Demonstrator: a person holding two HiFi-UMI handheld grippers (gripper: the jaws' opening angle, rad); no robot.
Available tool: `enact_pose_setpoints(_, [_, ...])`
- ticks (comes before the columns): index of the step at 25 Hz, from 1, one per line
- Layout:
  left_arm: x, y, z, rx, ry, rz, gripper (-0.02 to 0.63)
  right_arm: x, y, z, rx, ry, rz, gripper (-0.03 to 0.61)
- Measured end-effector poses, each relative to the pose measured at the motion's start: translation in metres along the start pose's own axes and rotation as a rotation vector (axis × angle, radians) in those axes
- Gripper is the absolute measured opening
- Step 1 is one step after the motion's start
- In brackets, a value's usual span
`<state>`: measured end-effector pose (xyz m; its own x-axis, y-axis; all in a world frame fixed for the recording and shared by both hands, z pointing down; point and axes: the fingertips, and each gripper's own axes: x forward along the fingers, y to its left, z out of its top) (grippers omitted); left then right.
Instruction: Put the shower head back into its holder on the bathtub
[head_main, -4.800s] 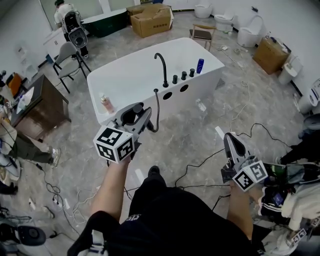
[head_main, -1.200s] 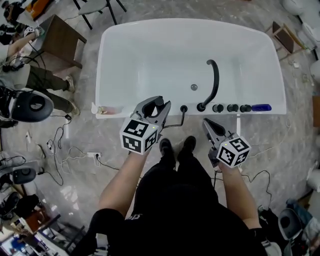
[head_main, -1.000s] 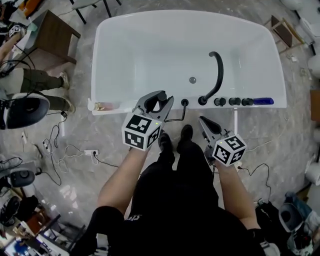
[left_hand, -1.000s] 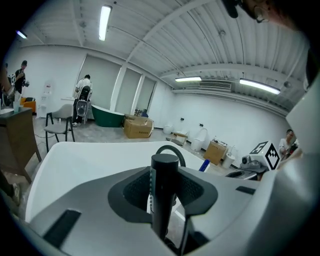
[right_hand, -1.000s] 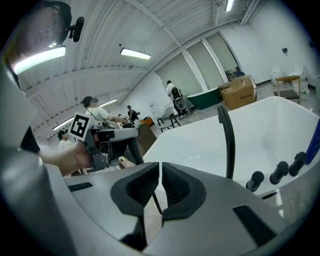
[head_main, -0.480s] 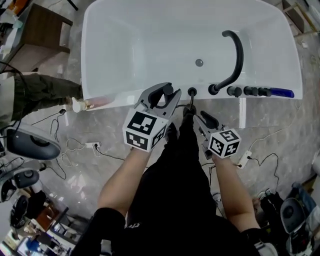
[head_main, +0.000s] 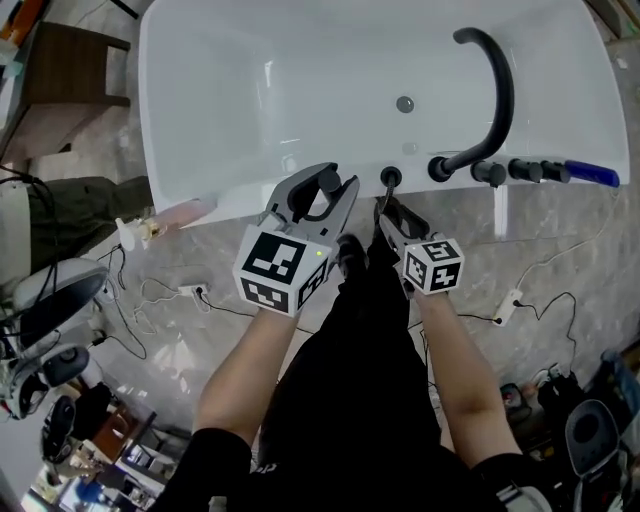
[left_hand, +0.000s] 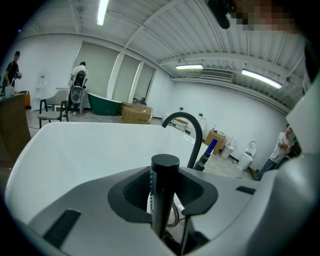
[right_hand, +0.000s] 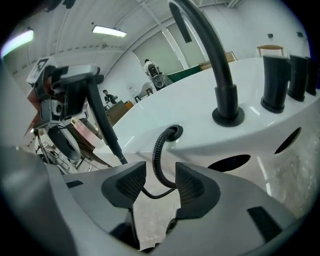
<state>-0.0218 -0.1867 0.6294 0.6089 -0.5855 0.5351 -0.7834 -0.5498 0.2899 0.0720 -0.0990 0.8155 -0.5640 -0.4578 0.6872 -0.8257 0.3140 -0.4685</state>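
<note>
My left gripper (head_main: 318, 200) is shut on the black shower head (head_main: 327, 180), which stands upright between its jaws (left_hand: 164, 170) just in front of the white bathtub's rim (head_main: 230, 200). The round holder hole (head_main: 390, 177) sits in the rim to the right of it (right_hand: 172, 131). A ribbed black hose (right_hand: 158, 155) comes out of that hole and loops down between the pads of my right gripper (head_main: 388, 212). Its jaws are opening and the pads stand clear of the hose. In the right gripper view the left gripper with the shower head (right_hand: 102, 125) shows at the left.
A curved black faucet (head_main: 495, 90), black knobs (head_main: 510, 170) and a blue bottle (head_main: 590, 173) line the rim to the right. A pink bottle (head_main: 170, 215) lies at the rim's left end. Cables and a power strip (head_main: 190, 292) lie on the floor by my feet.
Both grippers have sunk towards the tub rim. The right gripper's jaws, shut before, have opened round the hose. The left gripper keeps its hold on the shower head.
</note>
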Motion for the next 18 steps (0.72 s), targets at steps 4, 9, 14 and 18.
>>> enact_pose_setpoints(4, [0.002,-0.003,0.007,0.01,-0.005,-0.007,0.133,0.018,0.0,-0.013,0.032,0.028,0.006,0.198])
enact_pose_setpoints(9, [0.004,0.001,0.014,0.026,-0.003,0.0,0.133,0.033,-0.002,-0.019,0.031,0.052,-0.034,0.154])
enact_pose_setpoints(14, [0.004,0.0,0.025,0.026,-0.009,0.005,0.134,0.026,0.001,-0.012,0.017,0.058,-0.014,0.074])
enact_pose_setpoints(18, [0.001,-0.002,0.036,0.021,-0.013,0.004,0.133,-0.004,-0.005,0.0,0.03,0.058,-0.021,0.071])
